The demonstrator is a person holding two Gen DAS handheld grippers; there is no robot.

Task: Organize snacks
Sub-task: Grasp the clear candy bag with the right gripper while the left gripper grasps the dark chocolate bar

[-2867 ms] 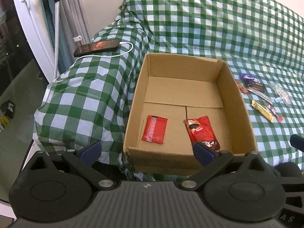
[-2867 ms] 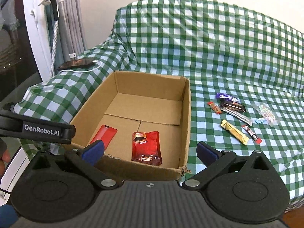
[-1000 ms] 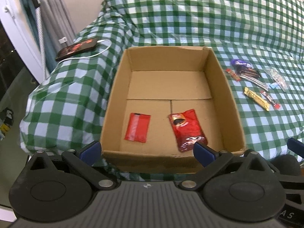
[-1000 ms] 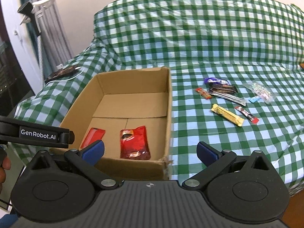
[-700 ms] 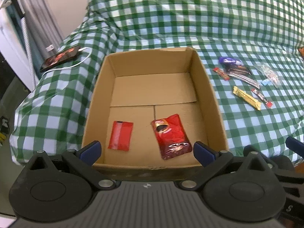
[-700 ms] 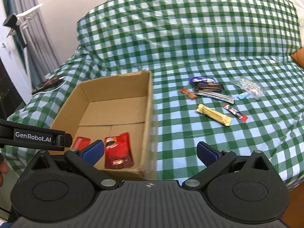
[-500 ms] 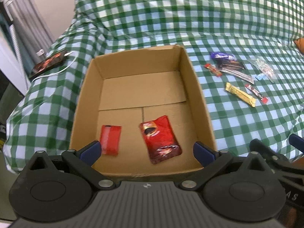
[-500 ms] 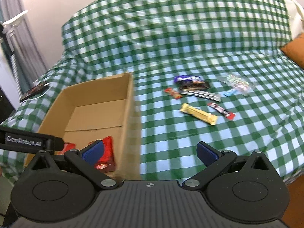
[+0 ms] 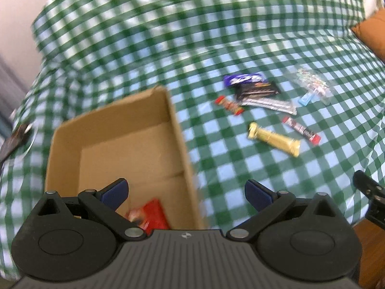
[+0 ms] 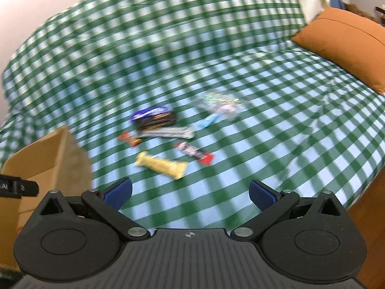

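Blue-padded, both my tongs hang spread wide and empty above the checked cloth.

My left tongs [image 9: 186, 190] hover over the near right wall of the cardboard box [image 9: 179, 130], which holds a red packet [image 9: 151, 214] on its floor. My right tongs [image 10: 190, 191] point past the box at the loose snacks on the green checked cover [image 10: 288, 144]: the yellow bar [image 10: 161, 165] nearest, the red-tipped stick [image 10: 195, 153] beside it, darker wrappers [image 10: 154, 119] farther off.

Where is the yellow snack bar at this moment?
In both wrist views the yellow snack bar lies on the green checked cloth, to the right of the cardboard box, with the red-and-black bar just beyond it.
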